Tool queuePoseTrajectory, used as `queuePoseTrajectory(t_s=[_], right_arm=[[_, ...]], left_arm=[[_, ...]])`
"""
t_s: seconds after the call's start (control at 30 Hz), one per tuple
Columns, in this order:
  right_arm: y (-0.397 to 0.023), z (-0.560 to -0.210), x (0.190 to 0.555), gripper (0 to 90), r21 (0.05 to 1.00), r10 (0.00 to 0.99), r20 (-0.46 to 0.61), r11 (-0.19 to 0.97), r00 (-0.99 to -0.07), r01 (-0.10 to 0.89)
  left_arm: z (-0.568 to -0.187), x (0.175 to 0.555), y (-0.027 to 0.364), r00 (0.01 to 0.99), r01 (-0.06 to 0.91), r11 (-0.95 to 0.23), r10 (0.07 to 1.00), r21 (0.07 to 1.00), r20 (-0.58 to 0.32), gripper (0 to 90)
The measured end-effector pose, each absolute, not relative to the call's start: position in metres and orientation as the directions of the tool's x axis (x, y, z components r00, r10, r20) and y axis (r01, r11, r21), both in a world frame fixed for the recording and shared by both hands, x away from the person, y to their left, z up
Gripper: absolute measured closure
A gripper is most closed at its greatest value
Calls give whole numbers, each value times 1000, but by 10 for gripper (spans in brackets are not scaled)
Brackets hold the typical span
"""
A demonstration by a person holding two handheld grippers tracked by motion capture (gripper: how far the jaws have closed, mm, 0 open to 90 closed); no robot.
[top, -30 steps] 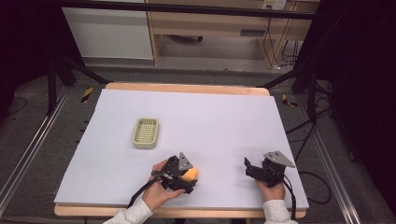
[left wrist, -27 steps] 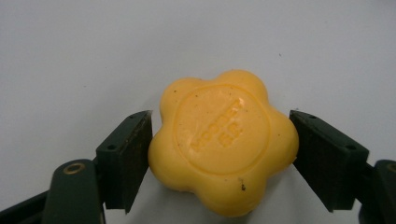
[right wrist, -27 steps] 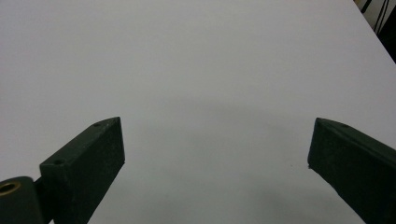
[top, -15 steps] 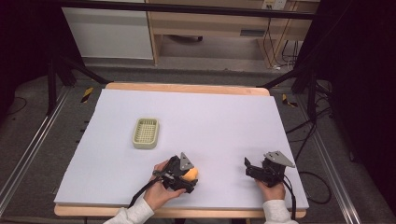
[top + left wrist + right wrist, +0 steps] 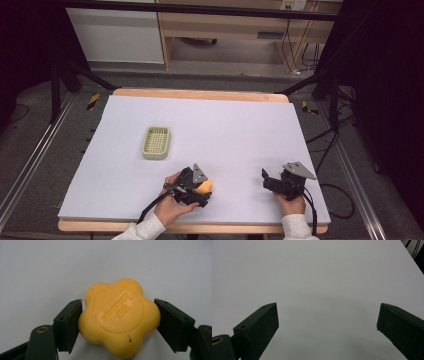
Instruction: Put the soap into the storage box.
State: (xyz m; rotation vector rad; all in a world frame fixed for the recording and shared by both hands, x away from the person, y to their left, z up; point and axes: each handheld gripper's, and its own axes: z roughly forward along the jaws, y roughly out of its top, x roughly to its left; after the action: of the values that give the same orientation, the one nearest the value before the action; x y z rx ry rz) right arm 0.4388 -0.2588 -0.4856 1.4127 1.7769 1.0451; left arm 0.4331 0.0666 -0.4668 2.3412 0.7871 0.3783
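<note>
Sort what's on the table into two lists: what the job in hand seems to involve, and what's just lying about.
Likely in the job:
- flower-shaped yellow soap, clamped in the left gripper
- pale green slotted soap dish, empty, probably where the soap goes

Just there:
- right gripper, open, holding nothing
- white table cover

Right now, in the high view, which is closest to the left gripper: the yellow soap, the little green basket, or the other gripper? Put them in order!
From the left gripper:
1. Yellow soap, between its jaws, touching them.
2. Green basket, up and to the left on the table.
3. Right gripper, across to the right near the table's front edge.
</note>
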Motion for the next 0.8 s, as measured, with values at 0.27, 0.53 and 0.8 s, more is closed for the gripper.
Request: queuePoseTrajectory(t_s=[0.27,0.53,0.8], right_arm=[[-259,-486,439,43,875,974,0,110,-227,472],[-259,-486,439,43,875,974,1,109,-228,472],[-259,-486,439,41,874,974,2,109,-228,473]], left_arm=[[-464,434,69,777,446,-617,627,649,62,253],[-466,433,69,777,446,-624,626,642,68,251],[-466,433,68,777,444,-617,626,650,64,237]])
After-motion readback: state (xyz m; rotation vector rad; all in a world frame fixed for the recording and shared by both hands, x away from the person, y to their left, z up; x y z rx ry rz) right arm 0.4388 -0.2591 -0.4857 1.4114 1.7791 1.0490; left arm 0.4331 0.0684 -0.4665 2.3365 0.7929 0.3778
